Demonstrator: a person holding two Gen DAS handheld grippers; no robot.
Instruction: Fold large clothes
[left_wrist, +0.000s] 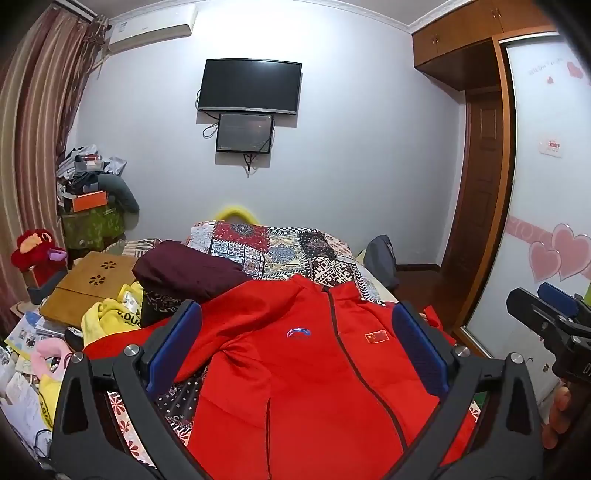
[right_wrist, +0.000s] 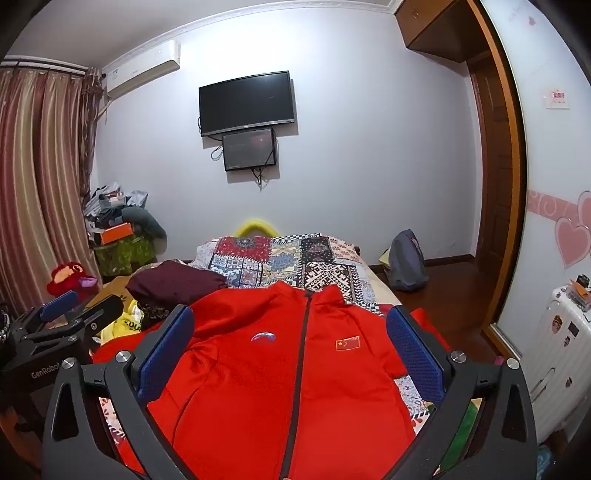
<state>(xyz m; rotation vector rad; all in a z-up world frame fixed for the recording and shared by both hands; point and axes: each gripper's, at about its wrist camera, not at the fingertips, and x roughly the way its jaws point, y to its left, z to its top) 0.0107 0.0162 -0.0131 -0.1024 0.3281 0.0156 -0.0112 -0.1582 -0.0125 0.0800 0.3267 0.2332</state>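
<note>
A red zip-up jacket (left_wrist: 295, 376) lies front side up and spread flat on the patterned bedspread (left_wrist: 280, 251), collar toward the far wall; it also shows in the right wrist view (right_wrist: 280, 384). My left gripper (left_wrist: 295, 347) is open and empty, held above the jacket's chest. My right gripper (right_wrist: 291, 350) is open and empty, also above the chest. The right gripper shows at the right edge of the left wrist view (left_wrist: 546, 317); the left gripper shows at the left of the right wrist view (right_wrist: 70, 314).
A folded maroon garment (left_wrist: 184, 269) lies on the bed left of the jacket, with yellow clothes (left_wrist: 107, 314) and a wooden lap table (left_wrist: 88, 288) beside it. A wardrobe (left_wrist: 546, 184) stands on the right, a white suitcase (right_wrist: 557, 350) by it. A backpack (right_wrist: 406, 262) sits on the floor.
</note>
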